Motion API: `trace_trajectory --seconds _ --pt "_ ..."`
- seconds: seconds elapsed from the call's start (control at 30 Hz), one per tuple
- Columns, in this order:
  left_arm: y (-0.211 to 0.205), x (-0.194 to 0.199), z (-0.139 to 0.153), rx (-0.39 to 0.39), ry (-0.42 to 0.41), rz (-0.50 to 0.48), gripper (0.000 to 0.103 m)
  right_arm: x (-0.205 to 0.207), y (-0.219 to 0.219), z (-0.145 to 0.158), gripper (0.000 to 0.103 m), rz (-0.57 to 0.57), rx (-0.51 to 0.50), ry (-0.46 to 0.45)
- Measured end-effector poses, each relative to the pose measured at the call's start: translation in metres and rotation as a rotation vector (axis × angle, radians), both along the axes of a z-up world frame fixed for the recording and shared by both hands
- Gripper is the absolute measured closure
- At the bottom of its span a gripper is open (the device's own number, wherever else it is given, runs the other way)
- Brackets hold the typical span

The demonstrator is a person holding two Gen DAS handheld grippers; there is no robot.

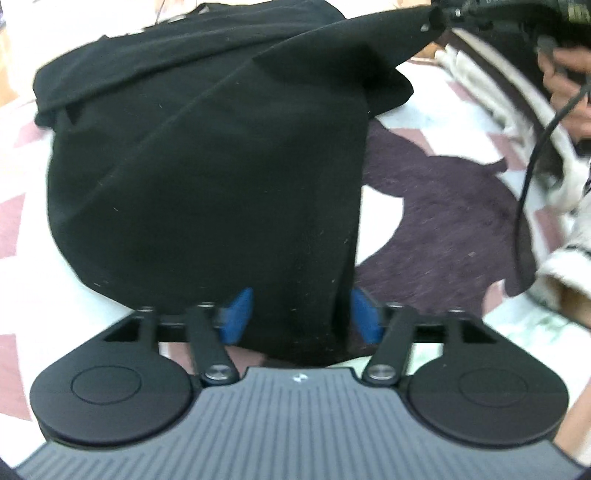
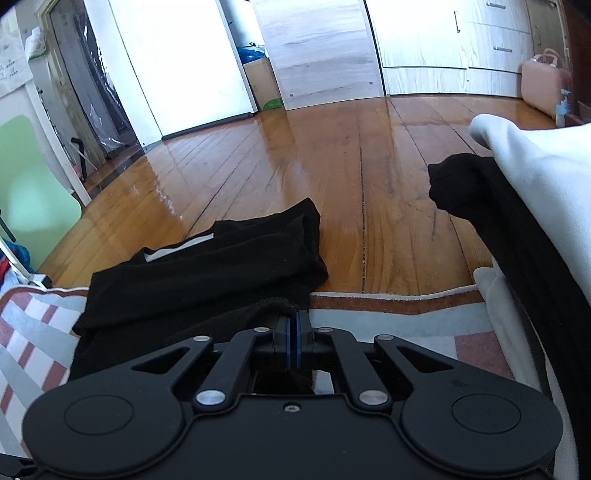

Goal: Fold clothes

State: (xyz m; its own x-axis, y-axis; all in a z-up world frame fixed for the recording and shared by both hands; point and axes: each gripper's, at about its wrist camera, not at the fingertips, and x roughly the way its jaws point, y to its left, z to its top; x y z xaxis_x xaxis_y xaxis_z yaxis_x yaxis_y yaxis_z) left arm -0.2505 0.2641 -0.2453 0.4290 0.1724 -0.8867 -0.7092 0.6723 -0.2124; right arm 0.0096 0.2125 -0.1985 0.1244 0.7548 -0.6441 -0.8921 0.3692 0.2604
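A black garment [image 1: 207,166] lies on a patterned rug [image 1: 436,221]. In the left wrist view my left gripper [image 1: 301,314] is open, with its blue pads [image 1: 238,312] on either side of the garment's near end, which hangs between them. In the right wrist view my right gripper [image 2: 294,332] is shut on an edge of the black garment [image 2: 207,273], which lies partly folded across the rug's edge [image 2: 388,299] and onto the wooden floor. The right gripper also shows at the top right of the left wrist view [image 1: 458,14], pinching a lifted corner of the cloth.
A pile of white and black clothes [image 2: 524,192] lies at the right. The wooden floor [image 2: 332,166] runs ahead to white cabinets [image 2: 461,44], a door and a pink case [image 2: 545,81]. A green chair [image 2: 33,192] stands at the left. A black cable [image 1: 532,155] hangs at the right.
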Motion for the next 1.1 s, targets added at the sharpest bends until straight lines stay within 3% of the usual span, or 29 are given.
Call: trace_trajectory --seconds 0.1,0.13,0.17,0.2,0.27,0.5,0.6,0.63,0.7,0.8,1.1 --pt "-0.003 0.006 -0.001 0.043 0.055 -0.019 0.040 0.000 -0.001 -0.003 0.098 -0.001 0.001 -0.018" --pt "-0.007 0.010 -0.001 0.084 0.102 -0.035 0.046 0.000 -0.001 -0.003 0.098 -0.004 0.005 -0.025" --pt "-0.010 0.014 -0.001 0.128 0.147 -0.048 0.061 0.000 -0.002 -0.003 0.098 -0.011 0.010 -0.034" --pt "-0.012 0.016 0.000 0.159 0.175 -0.057 0.069 0.000 -0.002 -0.002 0.098 -0.019 0.015 -0.044" --pt "-0.012 0.013 0.002 0.164 0.186 -0.047 0.078 -0.001 -0.006 0.003 0.098 -0.029 0.044 -0.073" --pt "0.006 -0.009 0.003 0.090 0.139 0.031 0.074 -0.004 -0.017 0.014 0.098 -0.033 0.102 -0.118" --pt "0.007 -0.009 0.003 0.093 0.138 0.030 0.074 -0.003 -0.016 0.014 0.098 -0.044 0.101 -0.124" --pt "0.006 -0.010 0.004 0.113 0.145 0.031 0.075 -0.003 -0.016 0.014 0.098 -0.047 0.105 -0.127" --pt "0.003 -0.013 0.010 0.183 0.168 0.016 0.090 -0.004 -0.018 0.016 0.098 -0.055 0.118 -0.142" --pt "-0.005 -0.021 0.026 0.336 0.211 -0.008 0.090 -0.007 -0.024 0.022 0.098 -0.073 0.147 -0.168" --pt "0.022 -0.071 0.056 0.451 0.205 0.194 0.091 -0.013 -0.035 0.038 0.099 -0.113 0.143 -0.127"
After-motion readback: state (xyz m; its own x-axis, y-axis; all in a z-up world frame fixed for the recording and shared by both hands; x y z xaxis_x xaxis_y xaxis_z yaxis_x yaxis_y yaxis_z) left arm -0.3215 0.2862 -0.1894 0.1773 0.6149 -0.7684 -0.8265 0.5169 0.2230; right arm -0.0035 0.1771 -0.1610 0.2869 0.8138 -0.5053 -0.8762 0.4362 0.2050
